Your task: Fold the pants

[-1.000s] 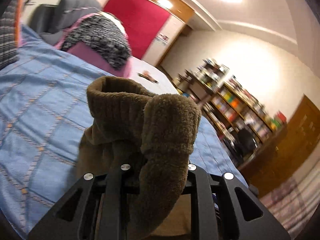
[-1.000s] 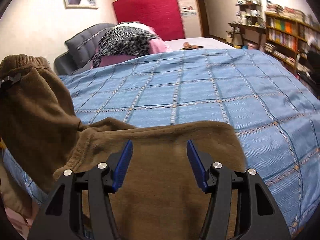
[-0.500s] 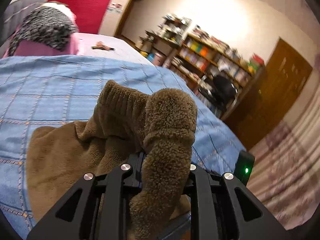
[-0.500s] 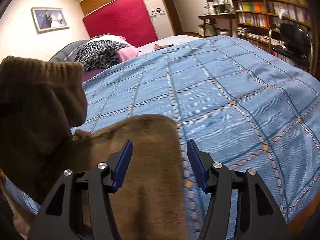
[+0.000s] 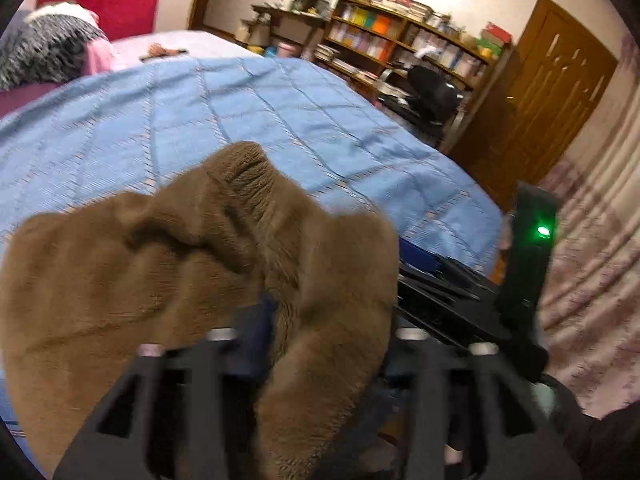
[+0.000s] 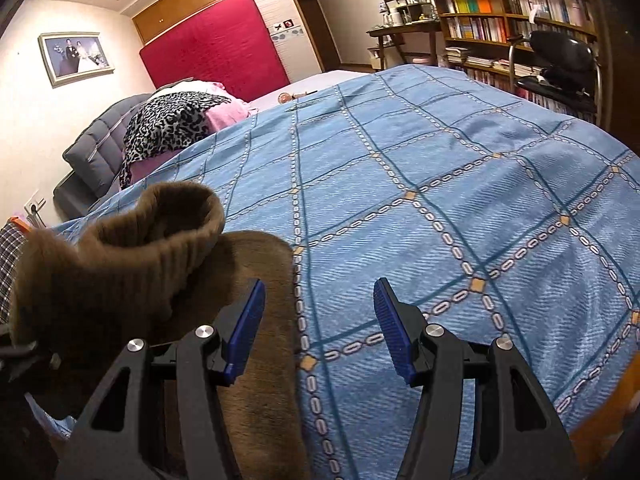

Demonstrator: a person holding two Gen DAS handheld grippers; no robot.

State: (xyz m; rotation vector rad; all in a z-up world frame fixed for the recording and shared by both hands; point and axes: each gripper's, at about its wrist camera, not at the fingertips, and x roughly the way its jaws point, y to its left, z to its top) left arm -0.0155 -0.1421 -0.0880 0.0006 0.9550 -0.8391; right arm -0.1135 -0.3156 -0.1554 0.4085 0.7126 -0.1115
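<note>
The brown fleece pants point(image 5: 120, 288) lie on the blue checked bedspread point(image 5: 240, 120) near its front edge. My left gripper point(image 5: 320, 320) is shut on the pants' ribbed cuff end, and the cloth bulges up over and hides the fingertips. In the right wrist view the ribbed cuff point(image 6: 160, 240) stands up at the left, above the flat part of the pants point(image 6: 260, 340). My right gripper point(image 6: 320, 320) is open and empty, its left finger over the pants' edge, its right finger over the bedspread point(image 6: 460, 200).
A leopard-print and pink pile point(image 6: 180, 120) lies at the bed's head by a grey headboard. Bookshelves point(image 6: 520, 12), a desk and a black chair point(image 6: 560, 60) stand right of the bed. The other gripper's body with a green light point(image 5: 540, 232) is at right.
My left gripper has swung right and lowered with the cuff, so the pants now lie folded over on the bed. My right gripper has shifted right, off the pants' middle to their edge.
</note>
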